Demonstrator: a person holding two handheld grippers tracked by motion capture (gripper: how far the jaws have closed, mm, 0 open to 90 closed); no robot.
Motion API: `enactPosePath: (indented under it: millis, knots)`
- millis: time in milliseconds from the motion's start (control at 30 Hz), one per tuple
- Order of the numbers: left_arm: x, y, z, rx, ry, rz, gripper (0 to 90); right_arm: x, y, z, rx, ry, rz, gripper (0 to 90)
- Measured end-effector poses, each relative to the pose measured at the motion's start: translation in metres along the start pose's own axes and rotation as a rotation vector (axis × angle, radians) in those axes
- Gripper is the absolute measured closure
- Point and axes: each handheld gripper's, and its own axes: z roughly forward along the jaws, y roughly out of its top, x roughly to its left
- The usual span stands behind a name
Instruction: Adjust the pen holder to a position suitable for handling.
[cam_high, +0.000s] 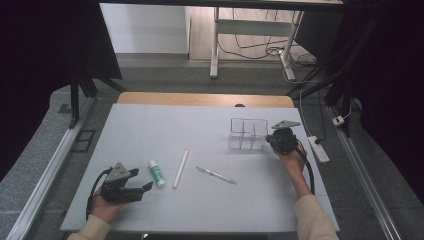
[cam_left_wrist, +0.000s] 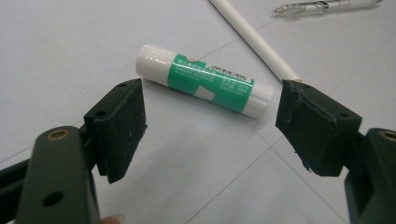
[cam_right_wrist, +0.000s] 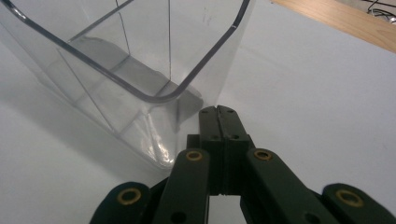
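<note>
Near the table's front-left corner: glue stick (cam_left_wrist: 204, 81) lay ungrasped before left gripper (cam_left_wrist: 210, 116), fingers apart | right gripper (cam_right_wrist: 217, 114) fingers closed empty against clear organizer (cam_right_wrist: 140, 70) near back-right edge | loading judged unstarted

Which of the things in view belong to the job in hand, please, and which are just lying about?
In the job:
- glue stick, facing the open left hand-held gripper
- clear organizer, beside the shut right hand-held gripper

Lying about, likely:
- white stick
- clear pen
- power strip
</note>
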Motion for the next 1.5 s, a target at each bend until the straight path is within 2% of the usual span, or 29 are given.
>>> enactPosePath:
  millis: [567, 1200, 1500]
  knots:
    - [0.000, 0.000, 0.000, -0.001, -0.001, -0.001, 24.4, 0.013, 0.010, 0.006, 0.000, 0.019, -0.021, 89.3]
    - [0.001, 0.000, 0.000, 0.001, -0.002, 0.000, 24.4, 0.035, 0.022, 0.017, -0.006, 0.053, -0.057, 89.4]
    - [0.001, -0.001, 0.000, 0.002, -0.002, -0.001, 24.4, 0.039, 0.026, 0.022, -0.006, 0.055, -0.062, 89.3]
